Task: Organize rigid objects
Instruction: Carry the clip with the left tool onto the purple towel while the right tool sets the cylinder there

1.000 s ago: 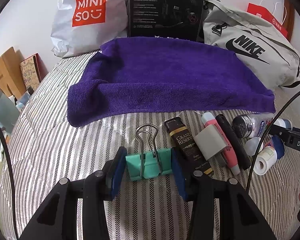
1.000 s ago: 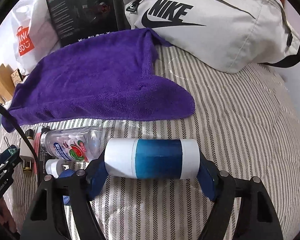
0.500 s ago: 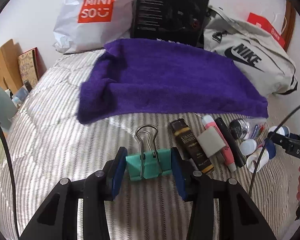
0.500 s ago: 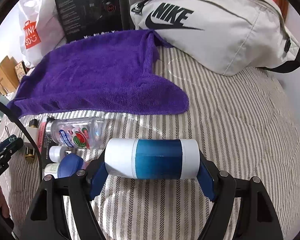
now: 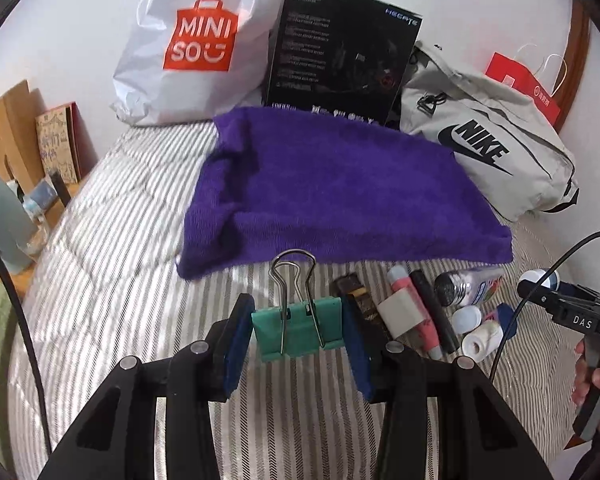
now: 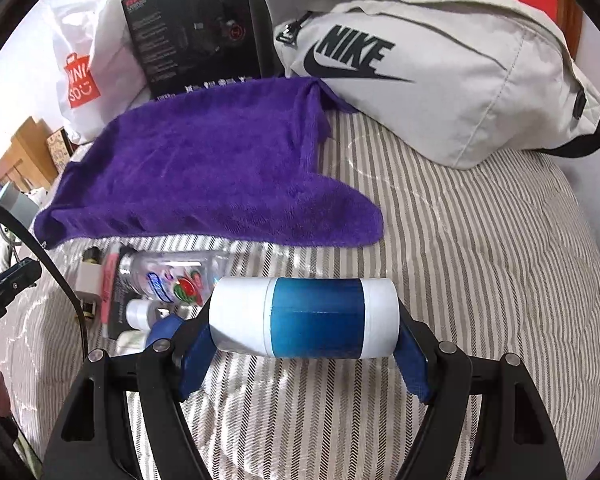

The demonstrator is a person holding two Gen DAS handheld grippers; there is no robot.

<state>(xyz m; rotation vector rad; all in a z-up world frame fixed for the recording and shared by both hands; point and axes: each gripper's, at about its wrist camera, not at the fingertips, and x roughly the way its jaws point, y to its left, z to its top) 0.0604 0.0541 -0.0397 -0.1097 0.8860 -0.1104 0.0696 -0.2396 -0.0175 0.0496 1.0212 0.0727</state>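
Two grippers clamp: left (image 5: 297,334) a green binder clip (image 5: 298,332) (wire handles up), right (image 6: 306,322) a blue-banded white bottle (image 6: 306,316).

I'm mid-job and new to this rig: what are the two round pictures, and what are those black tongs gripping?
No robot here: a person holds two hand-held tongs, each with a fisheye camera looking along its fingers. In the left view, the left tongs grip a green binder clip. In the right view, the right tongs grip a blue and white cylinder by its ends. Below lies a striped bed cover with a purple towel and a cluster of small items, including a clear bottle.
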